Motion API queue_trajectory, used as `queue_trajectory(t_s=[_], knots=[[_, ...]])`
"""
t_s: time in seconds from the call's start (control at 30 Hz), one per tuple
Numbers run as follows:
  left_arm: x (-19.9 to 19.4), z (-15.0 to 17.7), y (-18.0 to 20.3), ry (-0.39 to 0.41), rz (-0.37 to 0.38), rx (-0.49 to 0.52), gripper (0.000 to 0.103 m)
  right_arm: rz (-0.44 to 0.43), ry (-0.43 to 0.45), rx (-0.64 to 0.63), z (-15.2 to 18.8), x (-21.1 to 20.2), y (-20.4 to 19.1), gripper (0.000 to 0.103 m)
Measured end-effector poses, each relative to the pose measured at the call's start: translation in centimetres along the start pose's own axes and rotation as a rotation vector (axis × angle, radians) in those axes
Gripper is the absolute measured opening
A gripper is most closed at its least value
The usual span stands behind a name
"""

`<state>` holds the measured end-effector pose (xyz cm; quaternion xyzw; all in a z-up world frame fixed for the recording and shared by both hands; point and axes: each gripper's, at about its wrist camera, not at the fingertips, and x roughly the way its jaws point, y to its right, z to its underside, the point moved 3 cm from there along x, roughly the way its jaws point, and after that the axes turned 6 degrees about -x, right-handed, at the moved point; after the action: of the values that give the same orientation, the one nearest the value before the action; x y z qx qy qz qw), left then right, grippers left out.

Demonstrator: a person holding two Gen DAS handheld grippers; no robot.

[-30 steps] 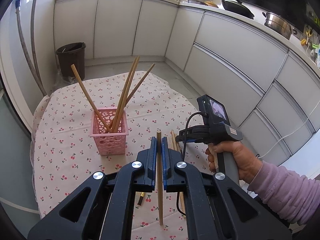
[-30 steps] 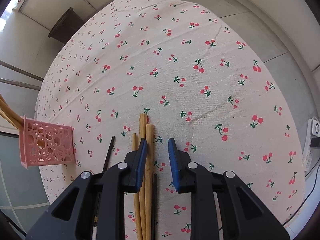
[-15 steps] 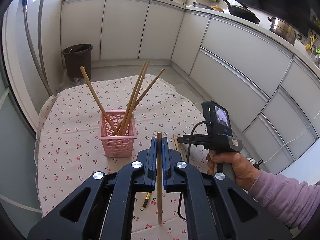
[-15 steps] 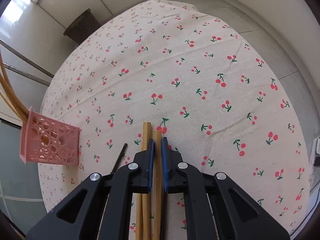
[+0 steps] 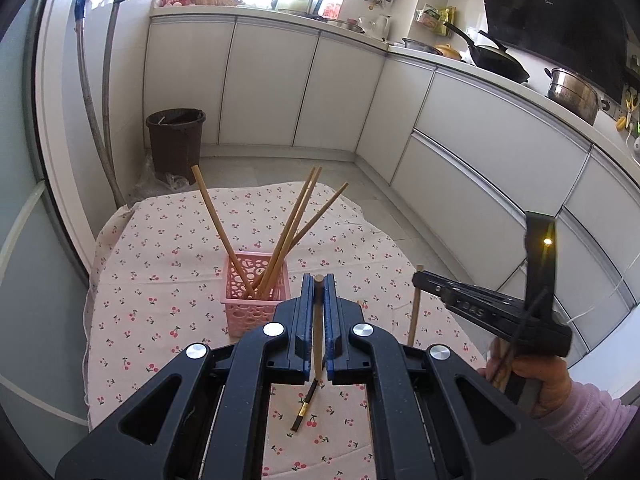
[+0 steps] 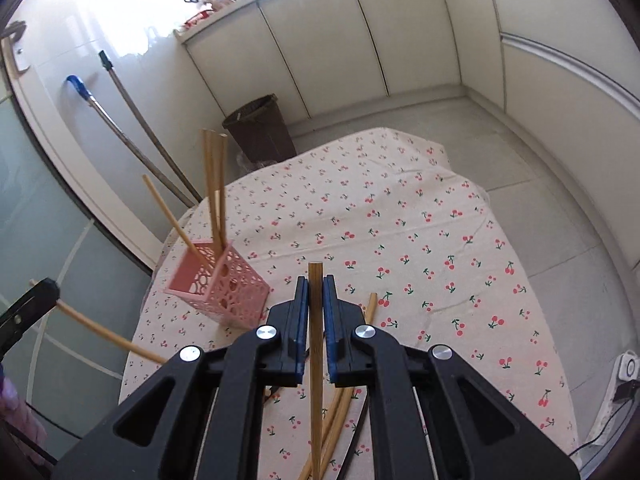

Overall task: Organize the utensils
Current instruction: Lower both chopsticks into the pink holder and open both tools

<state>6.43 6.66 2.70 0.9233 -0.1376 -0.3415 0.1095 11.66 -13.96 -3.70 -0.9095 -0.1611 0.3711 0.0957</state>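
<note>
Fingers of the left gripper and right gripper are each clamped on a thin, light, stiff, smooth bamboo chopstick, best pinched mid-shaft against swivelling, above the cherry-print tablecloth near the pink perforated plastic basket.

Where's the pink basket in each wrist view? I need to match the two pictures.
Left wrist: pink basket sits centre-left, just beyond the left gripper, four chopsticks standing in it.
Right wrist: pink basket sits left of centre, tilted in the frame, left of the right gripper.
Shared landmark: brown bin on the floor beyond the table.
</note>
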Motion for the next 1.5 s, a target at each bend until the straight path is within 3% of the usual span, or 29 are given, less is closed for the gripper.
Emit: queue_trajectory(t_s=[0.2,0.4,0.8,1.07,1.27,1.33,1.5], knots=[[-1.2,-0.7,-0.1,0.045,-0.028,-0.018,0.004,-0.035,0.108,-0.086,-0.7,-5.1,-2.2,0.007],[-3.0,-1.5,-0.6,0.094,-0.062,-0.037,0.004,-0.086,0.175,-0.072,-1.9,-9.0,-3.3,0.007],[-6.6,-7.0,-1.1,0.247,-0.088,-0.089,0.004,-0.166,0.394,-0.086,-9.3,-15.6,-7.3,0.007],[-4.5,-10.8,-2.0,0.295,-0.109,-0.118,0.004,-0.179,0.44,-0.104,-13.0,-14.0,-8.6,0.008],[0.2,-10.2,-4.7,0.217,-0.122,-0.181,0.006,-0.162,0.415,-0.101,-12.7,-10.3,-8.0,0.008],[1.5,-9.7,-5.9,0.171,-0.171,-0.204,0.006,-0.155,0.386,-0.094,-12.7,-8.8,-7.8,0.008],[-0.2,-9.8,-7.0,0.209,-0.175,-0.257,0.009,-0.145,0.367,-0.079,-12.8,-7.3,-7.7,0.008]])
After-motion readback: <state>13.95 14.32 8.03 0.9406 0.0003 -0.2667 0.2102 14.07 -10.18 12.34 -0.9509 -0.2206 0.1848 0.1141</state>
